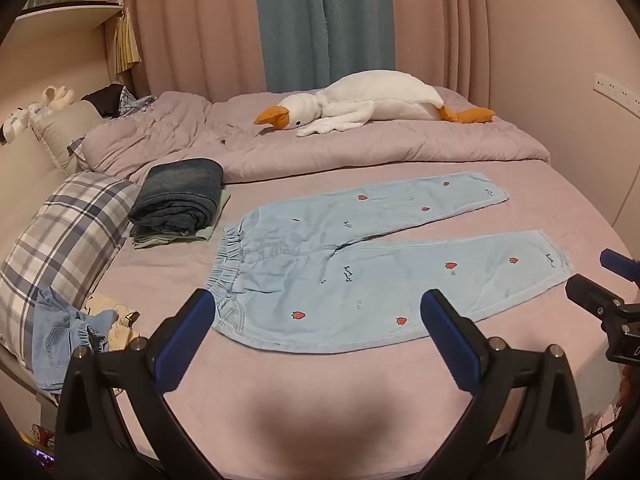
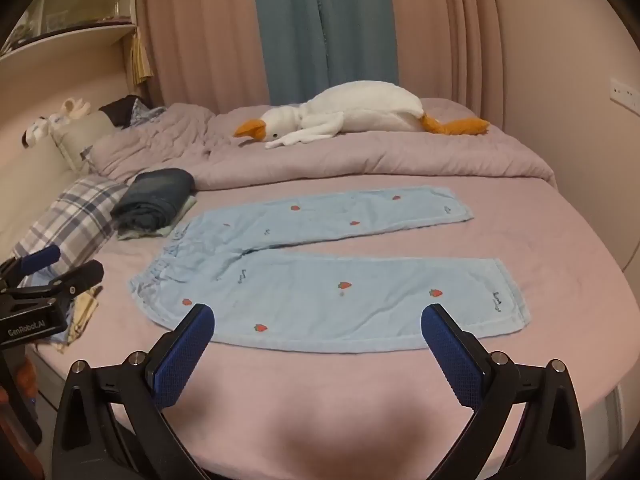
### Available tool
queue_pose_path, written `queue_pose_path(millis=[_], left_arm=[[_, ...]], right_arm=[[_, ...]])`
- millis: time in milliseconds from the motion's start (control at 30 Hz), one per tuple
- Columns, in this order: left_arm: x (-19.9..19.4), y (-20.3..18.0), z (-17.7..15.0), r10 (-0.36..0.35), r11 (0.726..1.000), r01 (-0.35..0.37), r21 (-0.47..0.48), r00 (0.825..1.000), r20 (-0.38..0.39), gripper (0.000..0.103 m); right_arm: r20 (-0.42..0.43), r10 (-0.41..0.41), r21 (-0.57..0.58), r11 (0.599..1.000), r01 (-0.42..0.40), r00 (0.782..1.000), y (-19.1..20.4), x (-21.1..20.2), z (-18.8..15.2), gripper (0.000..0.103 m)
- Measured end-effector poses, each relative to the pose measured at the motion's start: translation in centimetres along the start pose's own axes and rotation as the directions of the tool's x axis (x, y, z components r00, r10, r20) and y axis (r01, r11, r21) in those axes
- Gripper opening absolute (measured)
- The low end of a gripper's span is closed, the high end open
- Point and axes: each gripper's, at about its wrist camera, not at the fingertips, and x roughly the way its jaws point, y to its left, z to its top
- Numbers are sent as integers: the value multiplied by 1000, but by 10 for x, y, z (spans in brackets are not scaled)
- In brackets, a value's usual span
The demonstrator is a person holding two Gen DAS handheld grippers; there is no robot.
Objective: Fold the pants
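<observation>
Light blue pants (image 1: pixel 360 264) with small red strawberries lie spread flat on the pink bed sheet (image 1: pixel 320 380), waistband to the left, both legs running right and splayed apart. In the right wrist view the same pants (image 2: pixel 320 280) fill the middle. My left gripper (image 1: pixel 320 312) hovers open over the near edge of the pants by the waistband, nothing between its blue pads. My right gripper (image 2: pixel 318 326) stands open above the near leg, also with nothing in it. Each gripper shows at the edge of the other's view: right gripper (image 1: pixel 596 280), left gripper (image 2: pixel 60 266).
A folded stack of dark jeans (image 1: pixel 178 200) sits left of the waistband. A plaid pillow (image 1: pixel 64 240) and a heap of crumpled clothes (image 1: pixel 80 332) lie at the left edge. A rumpled lilac duvet (image 1: pixel 320 148) with a plush goose (image 1: pixel 372 102) lies behind; curtains beyond.
</observation>
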Motion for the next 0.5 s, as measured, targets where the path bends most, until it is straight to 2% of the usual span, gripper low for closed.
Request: queue_pose_path(millis=[500], left_arm=[[3, 1, 5, -2, 1000, 2, -3, 1000, -5, 103]], right_arm=[[-9, -7, 1, 1000, 7, 1000, 2, 1, 1, 103]])
